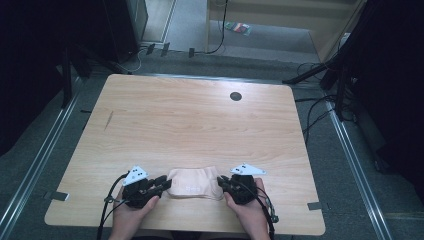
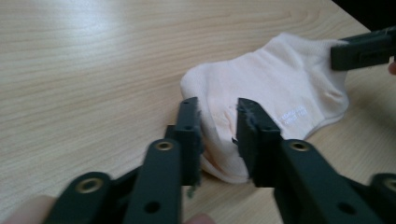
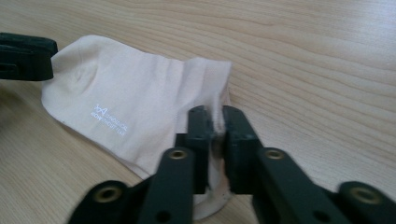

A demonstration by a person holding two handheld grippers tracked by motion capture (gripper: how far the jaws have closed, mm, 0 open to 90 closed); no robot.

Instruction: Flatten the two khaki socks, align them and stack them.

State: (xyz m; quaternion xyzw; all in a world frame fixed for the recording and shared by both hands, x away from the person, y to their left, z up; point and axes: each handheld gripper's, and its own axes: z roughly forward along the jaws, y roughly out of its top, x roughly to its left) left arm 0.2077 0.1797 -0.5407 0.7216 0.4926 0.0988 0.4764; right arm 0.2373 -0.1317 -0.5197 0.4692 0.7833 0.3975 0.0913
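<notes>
A pale pink ankle sock [image 1: 192,182] lies flat on the wooden table [image 1: 200,120] near its front edge, between my two grippers. My left gripper [image 1: 167,182] is at the sock's left end. In the left gripper view its jaws [image 2: 218,109] stand apart, with the sock [image 2: 280,84] edge loose in the gap. My right gripper [image 1: 220,181] is at the sock's right end. In the right gripper view its jaws [image 3: 217,116] are only a narrow gap apart, with a ridge of the sock [image 3: 130,98] cloth between them.
A small black round hole [image 1: 235,96] sits in the table top at the back right. Dark stands and cables [image 1: 320,105] line the floor around the table. A person's hands [image 1: 132,212] hold both grippers at the front edge.
</notes>
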